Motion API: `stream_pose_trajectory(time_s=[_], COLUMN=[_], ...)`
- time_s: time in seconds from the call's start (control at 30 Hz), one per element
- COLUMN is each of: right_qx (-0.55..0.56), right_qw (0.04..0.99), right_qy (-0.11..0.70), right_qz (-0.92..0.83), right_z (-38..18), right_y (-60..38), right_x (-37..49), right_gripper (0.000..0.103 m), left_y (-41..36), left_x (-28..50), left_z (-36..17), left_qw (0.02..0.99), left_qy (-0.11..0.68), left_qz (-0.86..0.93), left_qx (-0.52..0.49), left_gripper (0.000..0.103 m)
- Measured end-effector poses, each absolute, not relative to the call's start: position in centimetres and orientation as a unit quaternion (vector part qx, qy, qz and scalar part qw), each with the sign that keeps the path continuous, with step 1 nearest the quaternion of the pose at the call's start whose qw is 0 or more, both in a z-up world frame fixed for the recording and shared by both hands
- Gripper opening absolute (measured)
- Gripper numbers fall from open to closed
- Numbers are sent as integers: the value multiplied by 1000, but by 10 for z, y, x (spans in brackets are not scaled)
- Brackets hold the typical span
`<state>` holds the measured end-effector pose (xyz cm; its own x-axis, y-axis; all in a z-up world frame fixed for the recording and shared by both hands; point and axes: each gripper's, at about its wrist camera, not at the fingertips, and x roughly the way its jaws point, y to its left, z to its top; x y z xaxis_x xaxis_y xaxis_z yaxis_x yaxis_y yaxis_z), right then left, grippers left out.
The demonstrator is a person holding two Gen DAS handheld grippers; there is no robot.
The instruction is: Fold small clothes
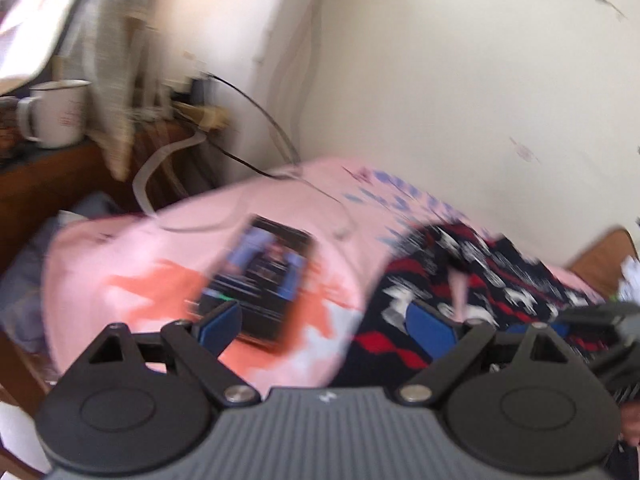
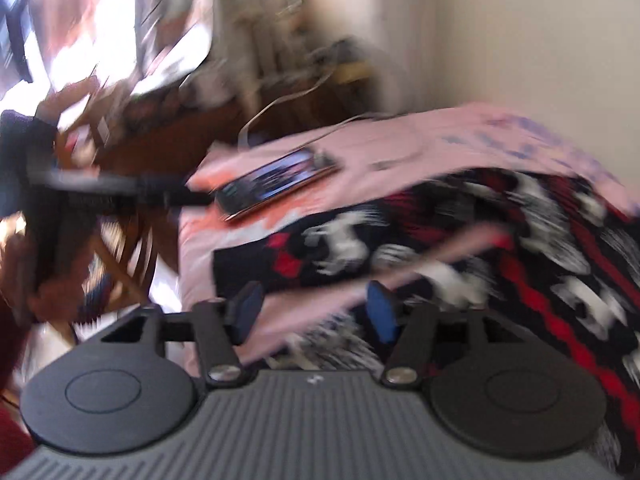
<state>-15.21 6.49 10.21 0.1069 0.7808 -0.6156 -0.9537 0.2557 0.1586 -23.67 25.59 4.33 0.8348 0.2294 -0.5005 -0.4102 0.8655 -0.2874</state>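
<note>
Right now both views are blurred; your left gripper [image 1: 326, 322] hangs with jaws wide and nothing between them, above the pink sheet [image 1: 168, 248]; your right gripper [image 2: 316, 316] is likewise spread wide and empty, low over the garment [image 2: 460, 240]; that garment, dark with red and white patterns, lies spread on the bed against the wall [image 1: 460, 80]; a phone [image 1: 262, 280] with its screen lit rests on the sheet just left of the garment; a white mug [image 1: 56, 114] stands on the wooden shelf beyond.
</note>
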Motion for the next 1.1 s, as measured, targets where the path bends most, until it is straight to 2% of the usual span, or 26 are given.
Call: stream_pose_trajectory(time_s=[0.07,0.17,0.23,0.33,0.37,0.4,0.43,0.47,0.6,0.73,0.83,0.97,1.1], right_qx=[-170,-193,-210,-239,-236,-241,-244,-234,-142,10,84,111,127], right_qw=[709,691,679,682,684,687,691,694,706,709,715,745,765], right_qy=[302,301,305,306,301,300,304,315,349,358,339,314,308], right_qz=[613,628,635,620,621,616,609,604,600,608,606,578,552], right_z=[99,87,78,61,63,64,68,72,105,182,235,276,290], right_y=[94,124,138,147,145,145,147,149,170,204,215,207,174], right_x=[-164,-172,-176,-175,-173,-170,-165,-157,-112,-55,-22,7,33], right_gripper=[67,83,85,74,61,34,19,14,13,13,13,13,13], left_y=[268,285,295,306,309,312,315,316,321,317,310,299,284], left_x=[-246,-255,-257,-258,-258,-258,-258,-257,-256,-256,-251,-233,-205], left_z=[45,43,39,32,30,28,27,25,25,31,36,43,54], left_qw=[935,931,928,926,925,925,925,925,925,928,933,941,952], left_qy=[221,211,210,211,211,211,211,211,198,178,172,176,175], left_qz=[186,197,197,195,193,192,190,189,186,175,163,139,103], left_qx=[-206,-224,-236,-246,-248,-250,-252,-254,-265,-275,-271,-254,-229], left_gripper=[92,92,92,92,92,92,92,92,92,92,93,93,93])
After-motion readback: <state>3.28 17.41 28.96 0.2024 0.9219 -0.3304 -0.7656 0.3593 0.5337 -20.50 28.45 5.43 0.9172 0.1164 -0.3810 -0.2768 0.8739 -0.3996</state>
